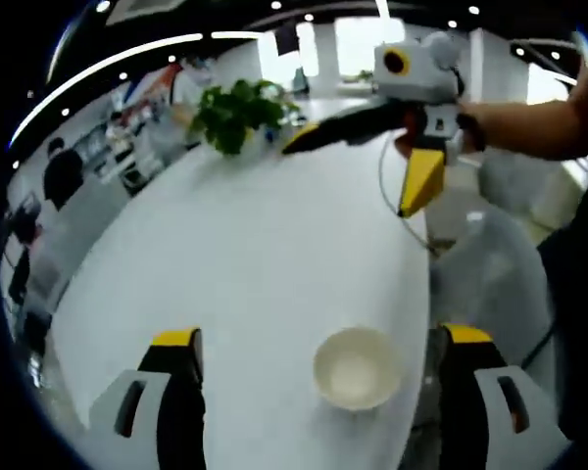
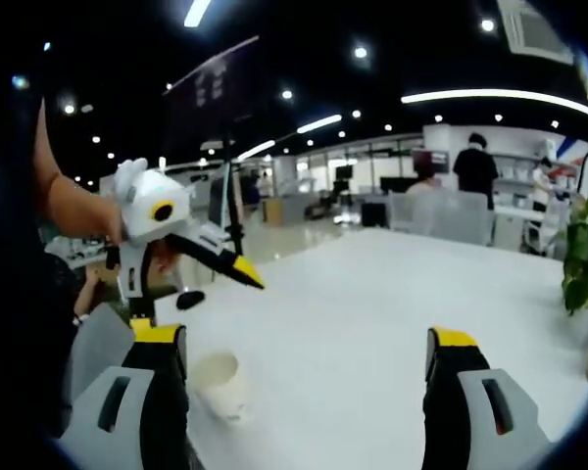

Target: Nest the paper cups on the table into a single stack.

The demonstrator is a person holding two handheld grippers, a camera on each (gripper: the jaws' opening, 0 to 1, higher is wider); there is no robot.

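A white paper cup stands upright on the white table, its mouth facing up. It sits between the jaws of my left gripper, nearer the right jaw, and the jaws stand wide apart without touching it. In the right gripper view the same cup stands close to my right gripper's left jaw, below the left gripper held in a hand. My right gripper is open with nothing between its jaws. In the left gripper view it hovers open above the far table.
A green potted plant stands at the table's far end. The table's edge runs close beside the cup. Chairs and people stand beyond the table. The person's forearm reaches in from the right.
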